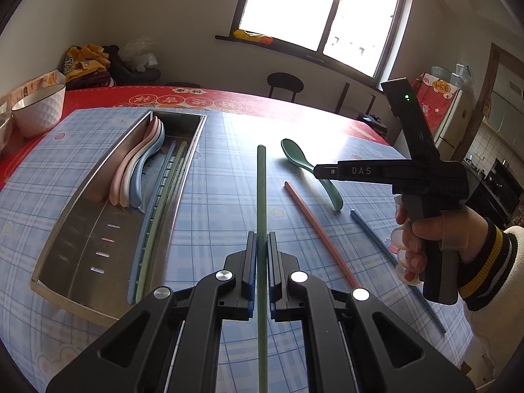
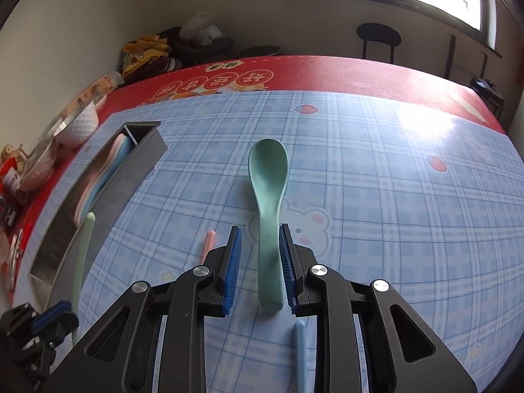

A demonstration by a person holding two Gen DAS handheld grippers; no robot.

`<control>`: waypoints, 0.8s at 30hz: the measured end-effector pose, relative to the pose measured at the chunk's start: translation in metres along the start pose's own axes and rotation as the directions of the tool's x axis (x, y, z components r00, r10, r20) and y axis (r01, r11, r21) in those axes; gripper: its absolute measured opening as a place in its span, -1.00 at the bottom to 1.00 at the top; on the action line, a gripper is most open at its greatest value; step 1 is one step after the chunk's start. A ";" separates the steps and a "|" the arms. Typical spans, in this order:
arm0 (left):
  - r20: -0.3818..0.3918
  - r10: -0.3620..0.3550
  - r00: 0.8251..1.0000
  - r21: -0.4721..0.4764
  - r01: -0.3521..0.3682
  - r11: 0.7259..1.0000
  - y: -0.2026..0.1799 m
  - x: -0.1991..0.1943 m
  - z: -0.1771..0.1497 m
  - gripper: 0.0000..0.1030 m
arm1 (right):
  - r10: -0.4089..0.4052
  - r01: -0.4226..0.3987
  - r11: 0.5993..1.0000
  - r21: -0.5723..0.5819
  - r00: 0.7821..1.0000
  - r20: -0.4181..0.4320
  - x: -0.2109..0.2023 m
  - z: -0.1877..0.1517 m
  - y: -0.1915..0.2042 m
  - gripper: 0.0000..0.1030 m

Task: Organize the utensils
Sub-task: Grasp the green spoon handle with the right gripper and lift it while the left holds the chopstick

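Four spoons: three nested in the metal tray (image 1: 82, 196), pink (image 1: 131, 160), white (image 1: 139, 163) and blue (image 1: 149, 163), and one green spoon (image 2: 268, 203) on the worktop. Five chopsticks: a blue (image 1: 157, 193) and a green one (image 1: 168, 190) in the tray, a green one (image 1: 262, 190) raised in front, a pink (image 1: 314, 229) and a dark blue one (image 1: 376, 239) on the worktop. One white bowl (image 1: 39, 111). One tray.
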State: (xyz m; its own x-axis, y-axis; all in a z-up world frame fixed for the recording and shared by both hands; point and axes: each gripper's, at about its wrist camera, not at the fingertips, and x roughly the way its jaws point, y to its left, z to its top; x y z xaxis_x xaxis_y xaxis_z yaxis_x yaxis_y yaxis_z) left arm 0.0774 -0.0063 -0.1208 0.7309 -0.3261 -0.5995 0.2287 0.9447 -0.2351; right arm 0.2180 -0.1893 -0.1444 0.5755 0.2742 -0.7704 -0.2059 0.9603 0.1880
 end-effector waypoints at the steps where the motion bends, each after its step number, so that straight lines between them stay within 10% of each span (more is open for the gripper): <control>1: 0.000 -0.001 1.000 0.000 0.001 1.000 0.000 0.000 0.000 -0.88 | -0.004 0.004 1.000 0.010 1.000 -0.007 0.003 0.002 0.000 -0.54; 14: -0.001 0.001 1.000 0.000 -0.001 1.000 0.000 0.000 0.000 -0.88 | -0.027 0.032 0.995 0.098 0.998 -0.054 0.020 0.002 -0.006 -0.72; 24: -0.006 -0.001 1.000 -0.003 0.001 1.000 0.001 0.001 0.000 -0.88 | 0.066 -0.074 0.989 0.130 0.996 0.065 -0.021 -0.020 0.002 -0.72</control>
State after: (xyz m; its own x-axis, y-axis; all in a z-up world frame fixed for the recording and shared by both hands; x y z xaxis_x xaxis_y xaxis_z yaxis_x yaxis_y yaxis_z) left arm 0.0787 -0.0056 -0.1216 0.7267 -0.3270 -0.6041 0.2275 0.9444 -0.2376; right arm 0.1896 -0.1946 -0.1404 0.6108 0.3399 -0.7151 -0.1437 0.9358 0.3220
